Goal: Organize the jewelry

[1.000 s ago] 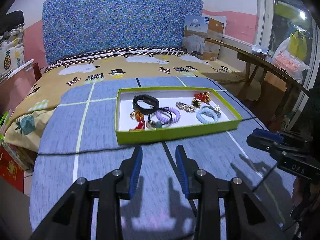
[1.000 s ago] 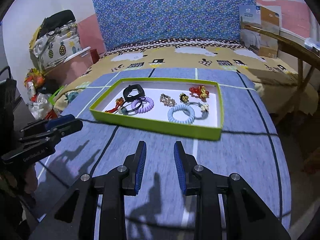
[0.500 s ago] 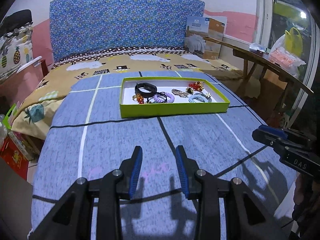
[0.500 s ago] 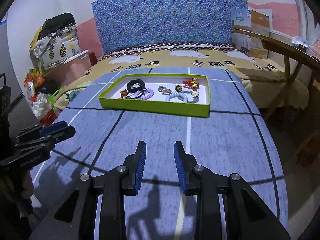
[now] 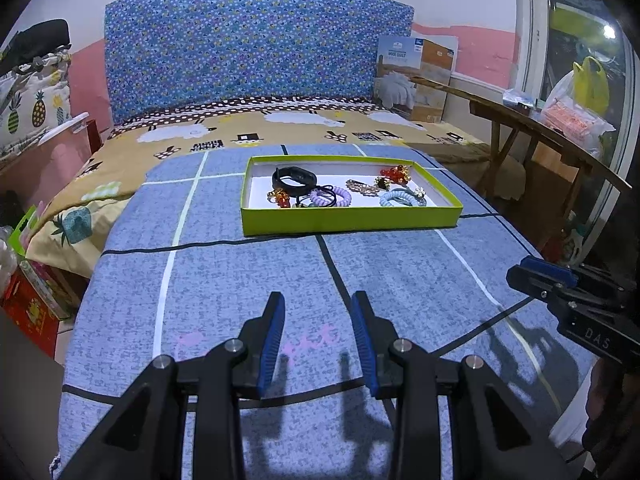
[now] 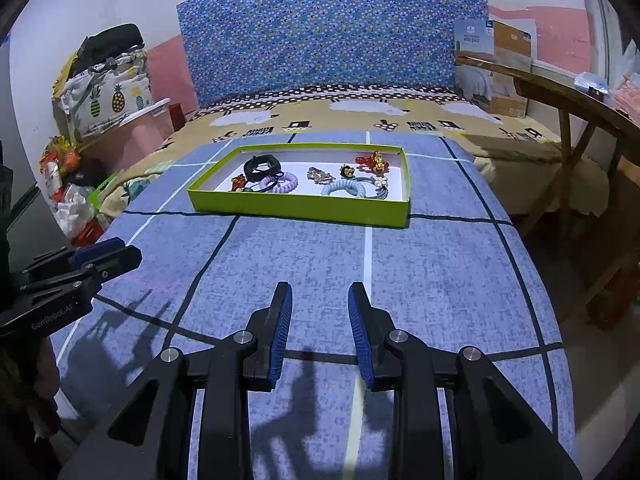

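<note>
Both tools have pulled back from the green tray [image 5: 348, 222] over the last second, so it now sits well ahead of you on the blue checked blanket [image 5: 240, 280] covering the bed. Your left tool [image 5: 318, 340] and right tool [image 6: 320, 332] hover over the blanket, released and holding nothing. Inside the tray lie a black band [image 5: 294, 178], purple coil tie [image 5: 338, 198], light blue coil tie [image 6: 344, 189] and red beaded piece [image 6: 372, 160]

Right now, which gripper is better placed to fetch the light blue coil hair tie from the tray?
Right, marginally. The light blue coil hair tie lies toward the green tray's right end, nearer the right gripper. The left gripper faces the tray's other half. Both are open, empty and well back.
</note>
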`<action>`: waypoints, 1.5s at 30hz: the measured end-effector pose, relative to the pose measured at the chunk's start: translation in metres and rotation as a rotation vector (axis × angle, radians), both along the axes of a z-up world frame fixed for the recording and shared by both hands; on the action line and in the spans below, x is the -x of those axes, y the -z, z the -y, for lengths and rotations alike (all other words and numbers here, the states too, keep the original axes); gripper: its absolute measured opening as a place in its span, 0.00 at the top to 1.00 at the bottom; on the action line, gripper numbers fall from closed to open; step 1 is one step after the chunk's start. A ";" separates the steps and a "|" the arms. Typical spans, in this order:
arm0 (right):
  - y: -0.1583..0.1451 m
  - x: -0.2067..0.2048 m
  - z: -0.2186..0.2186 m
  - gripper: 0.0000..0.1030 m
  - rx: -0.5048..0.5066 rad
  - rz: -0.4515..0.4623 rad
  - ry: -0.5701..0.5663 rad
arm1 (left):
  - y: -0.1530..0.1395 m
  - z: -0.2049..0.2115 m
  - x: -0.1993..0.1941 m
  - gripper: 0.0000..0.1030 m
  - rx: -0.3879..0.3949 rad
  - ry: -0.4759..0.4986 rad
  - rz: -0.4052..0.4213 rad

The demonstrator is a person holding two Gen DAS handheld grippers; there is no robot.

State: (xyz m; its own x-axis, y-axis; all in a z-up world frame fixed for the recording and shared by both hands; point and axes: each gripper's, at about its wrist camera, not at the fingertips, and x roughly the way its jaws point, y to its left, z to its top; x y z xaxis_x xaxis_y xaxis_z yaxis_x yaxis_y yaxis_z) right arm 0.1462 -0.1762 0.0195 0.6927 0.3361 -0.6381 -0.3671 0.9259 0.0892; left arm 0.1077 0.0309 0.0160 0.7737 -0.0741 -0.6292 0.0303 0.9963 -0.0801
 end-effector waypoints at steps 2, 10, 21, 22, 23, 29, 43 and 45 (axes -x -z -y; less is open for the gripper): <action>0.000 0.000 0.000 0.71 0.002 0.005 -0.002 | 0.000 0.000 0.000 0.65 0.005 0.000 0.001; 0.002 0.000 -0.001 0.71 0.004 0.013 -0.004 | 0.004 0.003 -0.001 0.65 -0.006 0.002 0.003; 0.000 0.001 -0.003 0.71 0.010 0.020 -0.010 | 0.002 0.006 0.000 0.65 -0.018 0.008 0.014; 0.000 0.001 -0.004 0.71 0.011 0.020 -0.011 | 0.002 0.006 0.000 0.65 -0.019 0.007 0.013; 0.000 0.001 -0.004 0.71 0.011 0.020 -0.012 | 0.002 0.006 0.000 0.65 -0.020 0.007 0.014; 0.000 0.002 -0.005 0.71 0.011 0.020 -0.013 | 0.002 0.008 0.001 0.65 -0.030 0.009 0.018; 0.000 0.002 -0.005 0.71 0.013 0.020 -0.012 | 0.002 0.007 0.002 0.65 -0.029 0.010 0.018; 0.000 0.002 -0.005 0.71 0.013 0.018 -0.012 | 0.003 0.008 0.001 0.65 -0.031 0.009 0.018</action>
State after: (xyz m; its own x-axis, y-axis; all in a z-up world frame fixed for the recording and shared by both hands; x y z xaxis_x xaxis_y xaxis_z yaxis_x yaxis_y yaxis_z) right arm 0.1441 -0.1711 0.0198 0.7003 0.3364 -0.6296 -0.3797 0.9224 0.0705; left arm 0.1062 0.0232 0.0135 0.7840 -0.0623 -0.6176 0.0409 0.9980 -0.0487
